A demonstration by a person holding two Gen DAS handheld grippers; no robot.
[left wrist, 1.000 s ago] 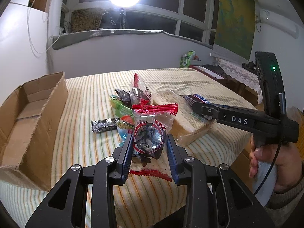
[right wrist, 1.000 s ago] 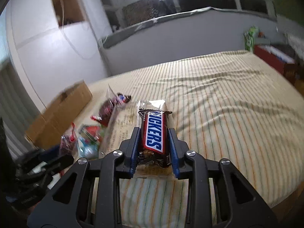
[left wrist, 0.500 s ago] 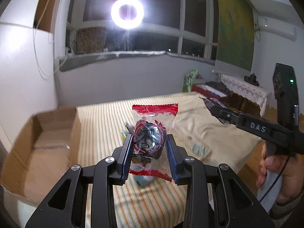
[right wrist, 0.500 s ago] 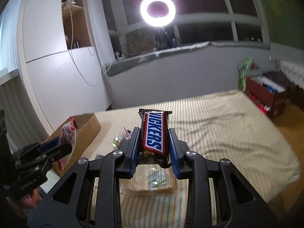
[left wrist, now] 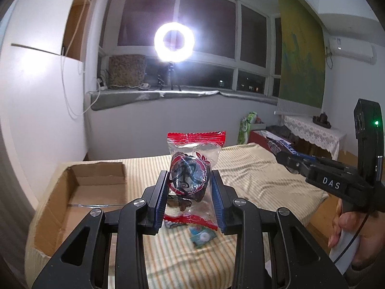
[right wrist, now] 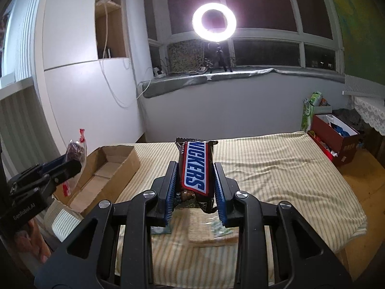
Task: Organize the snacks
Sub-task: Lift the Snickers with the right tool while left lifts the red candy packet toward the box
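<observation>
My left gripper is shut on a clear snack packet with red ends and a dark sweet inside, held high above the striped bed. My right gripper is shut on a Snickers bar, also lifted. An open cardboard box lies on the bed's left side; it also shows in the right wrist view. The left gripper and its packet appear at the left of the right wrist view, over the box's near end. The right gripper shows at the right of the left wrist view.
A small teal packet lies on the bed below my left gripper. A flat bread packet lies under my right gripper. A red box and a green bag stand on the floor at the far right. A wall is at the left.
Both grippers have lifted their snacks well above the bed and tilted up. The snack pile has dropped out of view below. The left gripper has shifted toward the box.
</observation>
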